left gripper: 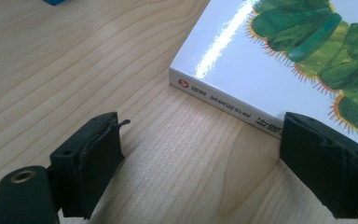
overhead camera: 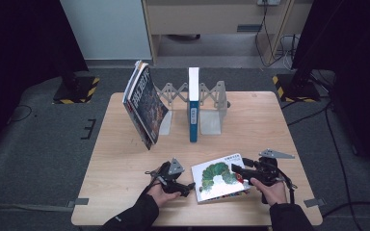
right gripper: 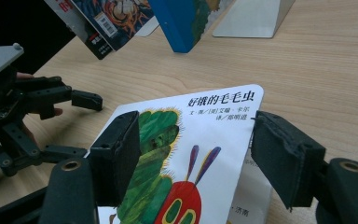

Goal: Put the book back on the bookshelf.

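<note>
A white picture book (overhead camera: 217, 180) with a green caterpillar on its cover lies flat near the table's front edge, between my two grippers. My left gripper (overhead camera: 189, 186) rests low on the table at the book's left side. Its jaws stand wide apart, with the book's spine (left gripper: 223, 105) just ahead of them and bare wood between them. My right gripper (overhead camera: 237, 170) comes in from the right. Its jaws straddle the top right part of the cover (right gripper: 214, 140), one over the caterpillar and one beyond the edge, and do not press on it. The cover's corner looks slightly raised.
A metal accordion book rack (overhead camera: 212, 115) stands at the table's middle back. A blue-spined book (overhead camera: 193, 108) stands upright in it, and a few dark-covered books (overhead camera: 144, 103) lean to its left. Bare tabletop (overhead camera: 120, 163) lies left of my left hand.
</note>
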### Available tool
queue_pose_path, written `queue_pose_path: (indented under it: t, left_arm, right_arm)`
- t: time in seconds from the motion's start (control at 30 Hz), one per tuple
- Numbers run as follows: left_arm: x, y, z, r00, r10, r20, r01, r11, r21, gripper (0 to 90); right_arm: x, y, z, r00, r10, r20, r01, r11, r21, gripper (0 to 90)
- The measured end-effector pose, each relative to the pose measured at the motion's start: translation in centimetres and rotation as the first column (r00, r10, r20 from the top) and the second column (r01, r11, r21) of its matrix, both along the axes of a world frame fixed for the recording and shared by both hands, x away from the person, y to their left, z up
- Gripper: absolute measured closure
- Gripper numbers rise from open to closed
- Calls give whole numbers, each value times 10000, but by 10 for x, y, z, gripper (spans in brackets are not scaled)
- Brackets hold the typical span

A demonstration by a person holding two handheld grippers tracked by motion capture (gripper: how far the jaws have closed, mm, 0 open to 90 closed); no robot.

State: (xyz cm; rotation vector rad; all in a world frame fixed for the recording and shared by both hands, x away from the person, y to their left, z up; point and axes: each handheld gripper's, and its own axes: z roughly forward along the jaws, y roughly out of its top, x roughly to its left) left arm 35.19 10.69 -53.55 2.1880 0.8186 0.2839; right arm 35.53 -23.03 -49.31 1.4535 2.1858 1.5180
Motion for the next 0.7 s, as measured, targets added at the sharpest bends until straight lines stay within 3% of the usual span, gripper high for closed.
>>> queue_pose_path:
  t: [0.23, 0.37, 0.43, 0.53, 0.7]
  left_arm:
    - [0, -1, 0, 10000, -6, -35, 6, 10000, 87, 80]
    - [1, -1, -1, 9999, -60, -85, 61, 9999, 158, 38]
    - [1, -1, -1, 9999, -60, -107, 62, 9998, 171, 32]
    - [0, -1, -1, 9999, -91, -133, 94, 9998, 192, 18]
    - [1, -1, -1, 9997, -175, -197, 178, 9997, 147, 8]
  right_arm:
    - [-2, 0, -1, 10000, 35, -23, -35, 9999, -101, 319]
    - [-3, -2, -1, 9999, 156, -63, -155, 9998, 96, 350]
    - [-4, 0, -1, 9977, 548, -411, -529, 9975, 467, 363]
    - [-5, 7, -1, 9959, 837, -344, -838, 9965, -41, 352]
    - [0, 6, -5, 9944, 823, -658, -829, 9965, -66, 379]
